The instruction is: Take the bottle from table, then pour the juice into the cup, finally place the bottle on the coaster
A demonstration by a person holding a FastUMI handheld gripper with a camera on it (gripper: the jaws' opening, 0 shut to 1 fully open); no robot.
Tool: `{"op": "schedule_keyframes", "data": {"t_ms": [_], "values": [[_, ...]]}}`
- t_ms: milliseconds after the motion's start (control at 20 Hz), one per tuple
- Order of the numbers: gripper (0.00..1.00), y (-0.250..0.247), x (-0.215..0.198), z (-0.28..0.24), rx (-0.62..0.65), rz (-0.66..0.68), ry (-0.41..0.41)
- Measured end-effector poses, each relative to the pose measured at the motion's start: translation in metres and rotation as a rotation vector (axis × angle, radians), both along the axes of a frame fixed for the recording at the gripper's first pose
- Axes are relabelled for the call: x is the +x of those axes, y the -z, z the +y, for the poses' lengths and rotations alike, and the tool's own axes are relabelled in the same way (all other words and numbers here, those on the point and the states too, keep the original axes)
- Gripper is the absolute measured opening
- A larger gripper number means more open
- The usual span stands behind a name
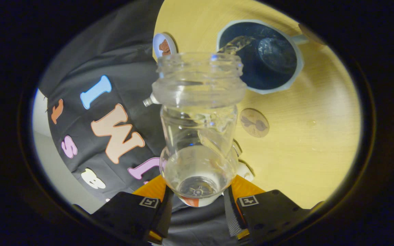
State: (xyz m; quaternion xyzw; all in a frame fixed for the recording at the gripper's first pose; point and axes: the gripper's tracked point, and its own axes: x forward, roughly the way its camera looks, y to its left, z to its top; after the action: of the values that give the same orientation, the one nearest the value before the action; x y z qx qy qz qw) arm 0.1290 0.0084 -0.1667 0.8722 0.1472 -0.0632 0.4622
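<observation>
Pale wooden surface (pixel 320 112). Dark cup (pixel 262 56) beyond the fingers, juice streaming in. Clear bottle (pixel 198 116) tipped forward, mouth at the cup's near rim, base clamped between both fingers of the claw (pixel 197 201). Round coaster (pixel 254 122) beside the bottle, bare.

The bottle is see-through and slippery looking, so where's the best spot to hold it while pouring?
Probably low on the body near the base, one finger on each side, as the gripper holds the bottle now. The body is narrow and round there, and the wide mouth stays free to tip over the cup.
</observation>
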Motion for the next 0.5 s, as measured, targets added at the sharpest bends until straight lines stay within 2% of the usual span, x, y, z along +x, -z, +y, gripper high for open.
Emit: {"op": "schedule_keyframes", "data": {"t_ms": [500], "values": [[0.69, -0.0056, 0.0044, -0.0058, 0.069, 0.019, 0.025]]}}
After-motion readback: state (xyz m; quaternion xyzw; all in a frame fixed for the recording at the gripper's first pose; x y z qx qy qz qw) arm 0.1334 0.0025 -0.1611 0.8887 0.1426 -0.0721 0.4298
